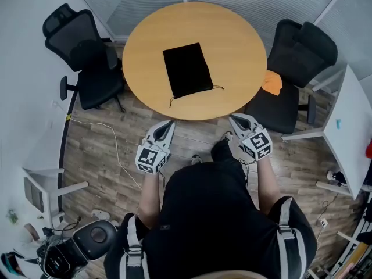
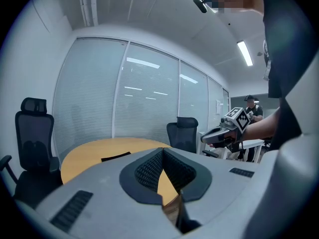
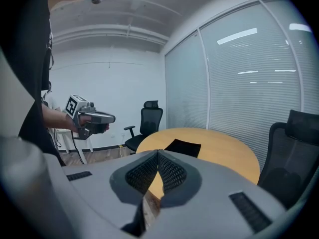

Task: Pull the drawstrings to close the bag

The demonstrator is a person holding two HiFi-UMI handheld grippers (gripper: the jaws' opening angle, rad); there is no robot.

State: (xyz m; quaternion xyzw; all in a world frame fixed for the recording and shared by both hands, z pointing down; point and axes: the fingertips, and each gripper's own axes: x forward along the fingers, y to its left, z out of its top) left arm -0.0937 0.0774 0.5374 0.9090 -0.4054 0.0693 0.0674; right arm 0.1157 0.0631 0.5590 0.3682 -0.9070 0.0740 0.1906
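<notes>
- Black drawstring bag (image 1: 187,70) lies flat near the middle of the round wooden worktop (image 1: 232,39), with its mouth end towards the person.
- Its drawstrings (image 1: 218,88) trail loose from both corners of that end and lie slack on the wood.
- Left claw (image 1: 169,123) is held over the plank floor (image 1: 104,144), just short of the worktop's near edge and well apart from the bag. Its jaws are pressed together with nothing between them.
- Right claw (image 1: 235,118) hovers beside the same edge, further to the right. Its jaws are also pressed together and empty.
- One black office chair (image 1: 87,57) stands at the worktop's left. A second chair (image 1: 296,57) stands at its right, with an orange cloth (image 1: 271,82) on the seat.
</notes>
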